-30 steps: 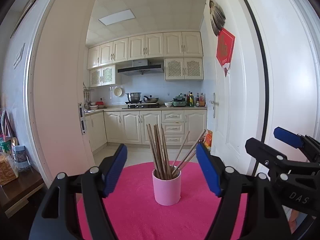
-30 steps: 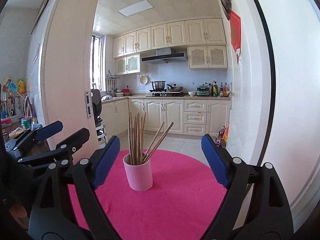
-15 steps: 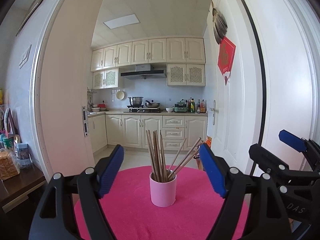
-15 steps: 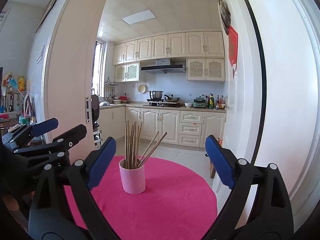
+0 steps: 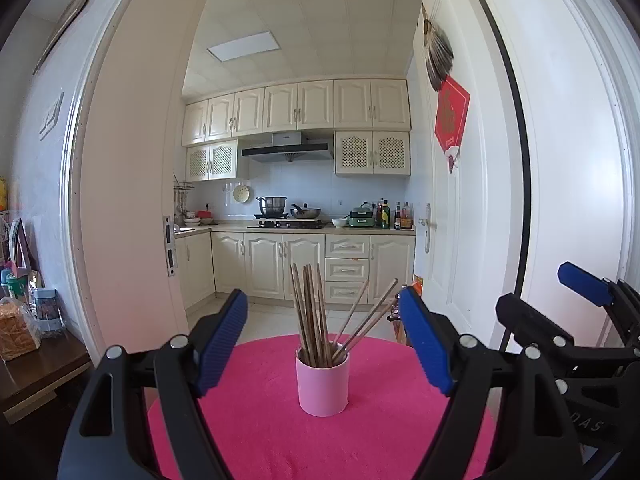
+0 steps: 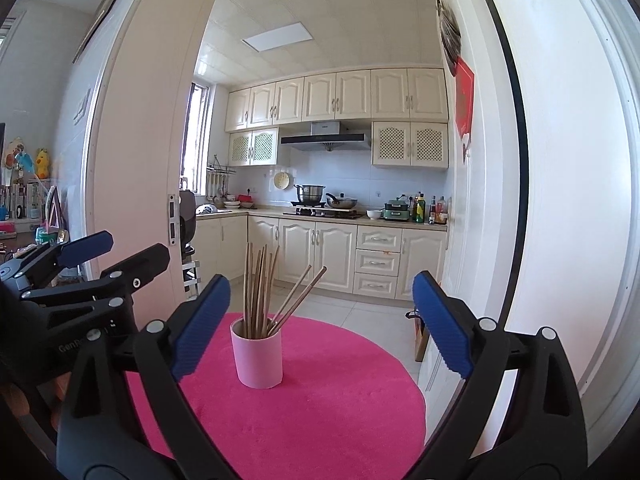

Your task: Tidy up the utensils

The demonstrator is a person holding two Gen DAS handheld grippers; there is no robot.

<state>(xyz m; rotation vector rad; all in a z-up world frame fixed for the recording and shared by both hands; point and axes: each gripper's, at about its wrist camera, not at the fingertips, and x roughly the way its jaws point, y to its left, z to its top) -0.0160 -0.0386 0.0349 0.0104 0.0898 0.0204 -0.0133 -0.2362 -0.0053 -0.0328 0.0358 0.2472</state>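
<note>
1. Pink ceramic-looking cup (image 5: 322,384) stands upright near the middle of a round table covered in a bright magenta cloth (image 5: 280,432), with the kitchen doorway beyond it.
2. Wooden chopsticks (image 5: 310,320) fill the cup: most stand close together and nearly vertical on its left side, while a few lean out to the right, their tips well clear of the bunch.
3. Left gripper (image 5: 322,336) is held level, facing the cup, its blue pads (image 5: 222,342) spread wide with nothing between them; the cup sits ahead of the jaws, not inside them.
4. Right gripper (image 6: 320,322) is likewise level and spread wide, empty, with the cup ahead and slightly left of its centre line in its own view.
5. Each gripper shows at the edge of the other's view, so the two are side by side and apart from the cup.
6. Handling, as a judgement: the chopsticks look light, stiff and thin, and smooth enough to slide or roll between the pads, so a pinch across the upper shaft, well above the rim, seems the best hold.
7. The leaning sticks look easiest to single out, since they stand free of the others.
8. The cup looks light and tall for its base; tugging a stick sideways could tip it, so bracing its wall with the other gripper would help.
</note>
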